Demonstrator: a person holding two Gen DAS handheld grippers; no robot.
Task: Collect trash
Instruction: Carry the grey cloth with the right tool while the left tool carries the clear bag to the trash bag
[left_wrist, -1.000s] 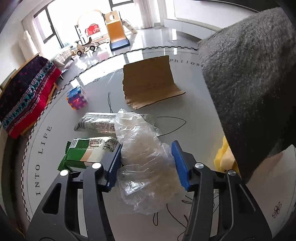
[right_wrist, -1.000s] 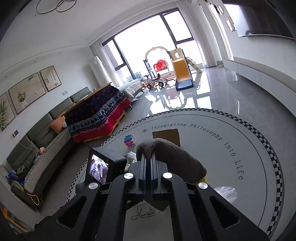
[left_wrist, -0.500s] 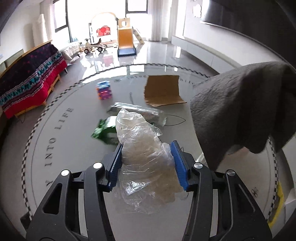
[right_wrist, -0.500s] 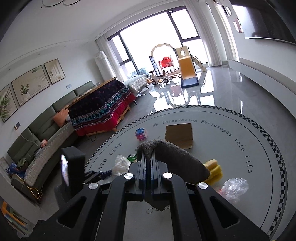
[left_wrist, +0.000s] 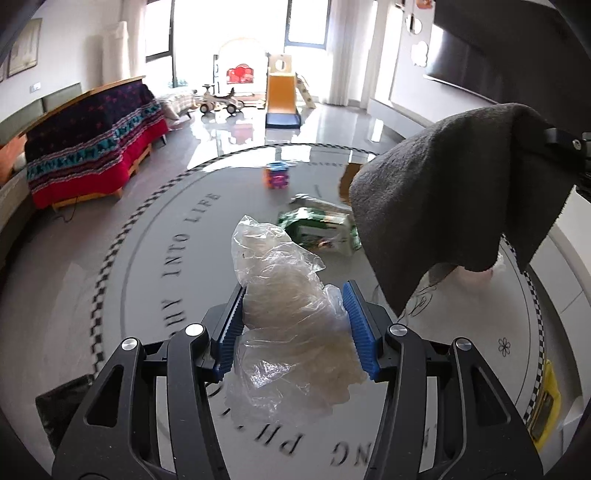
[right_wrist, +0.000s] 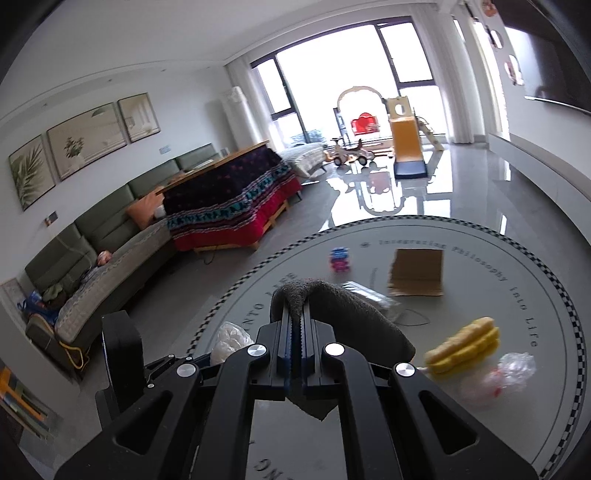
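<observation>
A crumpled clear plastic bag (left_wrist: 273, 266) sits between the blue pads of my left gripper (left_wrist: 295, 291), lifted off the floor. The pads still press on its sides, and the jaws are opening slightly. My right gripper (right_wrist: 297, 310) is shut on a grey cloth (right_wrist: 354, 314), which drapes over its fingertips and hangs at the right of the left wrist view (left_wrist: 443, 206). On the round floor mat (left_wrist: 147, 258) lie a green-and-white packet (left_wrist: 321, 230), a silvery wrapper (right_wrist: 369, 295), a cardboard piece (right_wrist: 415, 273) and another clear bag (right_wrist: 509, 373).
A yellow sponge (right_wrist: 465, 343) and a colourful toy block (right_wrist: 340, 258) also lie on the mat. A green sofa (right_wrist: 110, 240) and a blanket-covered bench (right_wrist: 236, 199) stand to the left. A dark object (left_wrist: 62, 406) shows at the lower left edge.
Both grippers rose and swung across the mat with their loads still held. The packets and cardboard now lie farther off, and the yellow sponge and second clear bag have come into the right wrist view.
</observation>
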